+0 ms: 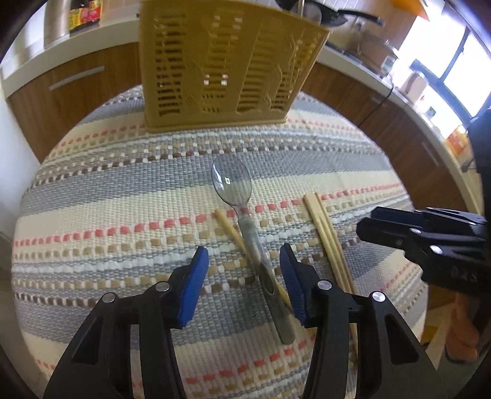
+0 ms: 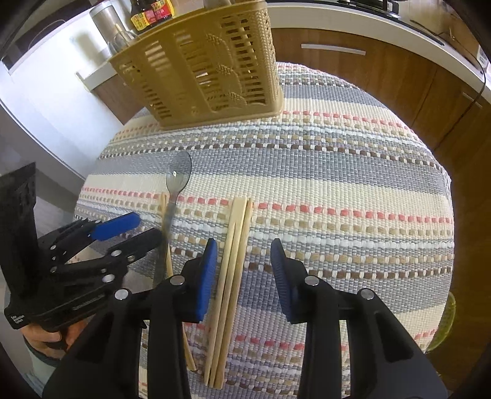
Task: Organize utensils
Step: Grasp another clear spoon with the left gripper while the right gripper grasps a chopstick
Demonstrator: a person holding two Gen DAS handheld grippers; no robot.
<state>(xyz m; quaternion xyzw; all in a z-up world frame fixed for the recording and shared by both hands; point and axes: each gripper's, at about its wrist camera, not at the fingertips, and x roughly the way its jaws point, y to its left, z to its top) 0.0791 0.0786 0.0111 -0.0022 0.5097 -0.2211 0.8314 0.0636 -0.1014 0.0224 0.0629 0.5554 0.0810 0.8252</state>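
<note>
A clear plastic spoon (image 1: 245,227) lies on the striped woven mat (image 1: 122,190), its handle crossing a single wooden chopstick (image 1: 228,228). My left gripper (image 1: 244,264) is open, its blue pads either side of the spoon handle, just above it. A bundle of wooden chopsticks (image 1: 326,239) lies to the right. In the right wrist view my right gripper (image 2: 244,261) is open over those chopsticks (image 2: 233,261), which lie nearer its left pad. The spoon (image 2: 176,187) and left gripper (image 2: 129,230) show at left. A tan slotted utensil basket (image 1: 221,67) stands at the mat's far edge.
The basket also shows in the right wrist view (image 2: 202,67). Behind the table run wooden cabinets (image 1: 76,89) and a white counter with a sauce bottle (image 1: 83,15) and a metal canister (image 2: 104,18). A pan (image 1: 331,15) sits beyond the basket.
</note>
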